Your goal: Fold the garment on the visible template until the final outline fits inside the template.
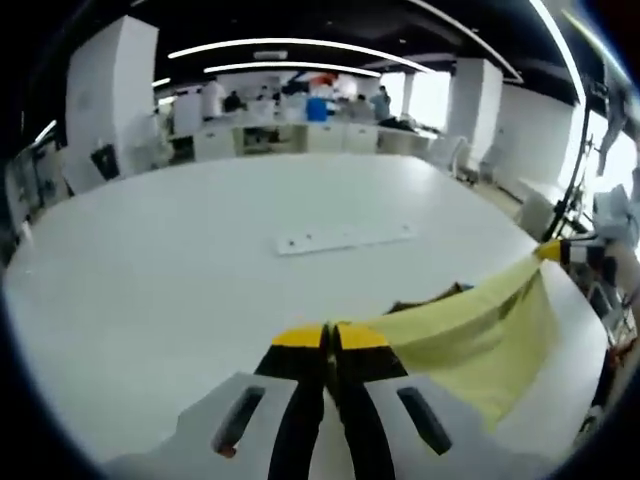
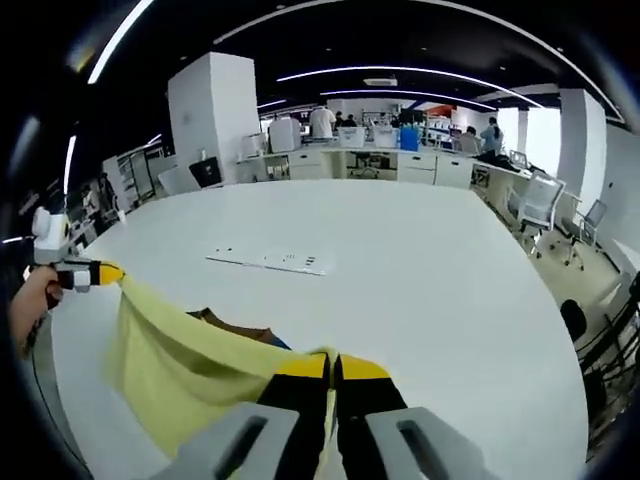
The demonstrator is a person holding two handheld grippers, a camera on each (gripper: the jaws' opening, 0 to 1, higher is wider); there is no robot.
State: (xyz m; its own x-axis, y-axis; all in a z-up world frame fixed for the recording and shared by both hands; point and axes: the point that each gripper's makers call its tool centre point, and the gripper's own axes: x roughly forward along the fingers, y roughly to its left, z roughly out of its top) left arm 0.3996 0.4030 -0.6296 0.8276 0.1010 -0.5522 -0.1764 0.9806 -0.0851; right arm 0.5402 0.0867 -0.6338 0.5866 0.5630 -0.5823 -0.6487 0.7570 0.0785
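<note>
A pale yellow garment (image 1: 470, 330) hangs stretched in the air above the white table (image 1: 200, 260). In the left gripper view my left gripper (image 1: 330, 336) is shut on one end of its top edge. The right gripper (image 1: 552, 250) holds the other end at the far right. In the right gripper view my right gripper (image 2: 332, 366) is shut on the yellow garment (image 2: 180, 370), and the left gripper (image 2: 108, 272) pinches its far corner at the left. A brown flat thing (image 2: 235, 325) peeks out on the table behind the cloth; I cannot tell whether it is the template.
A thin white strip (image 1: 345, 240) lies flat near the table's middle. A hand (image 2: 28, 300) holds the left gripper. Office chairs (image 2: 540, 205) stand past the table's rounded edge. White desks (image 2: 400, 165) and people are far behind.
</note>
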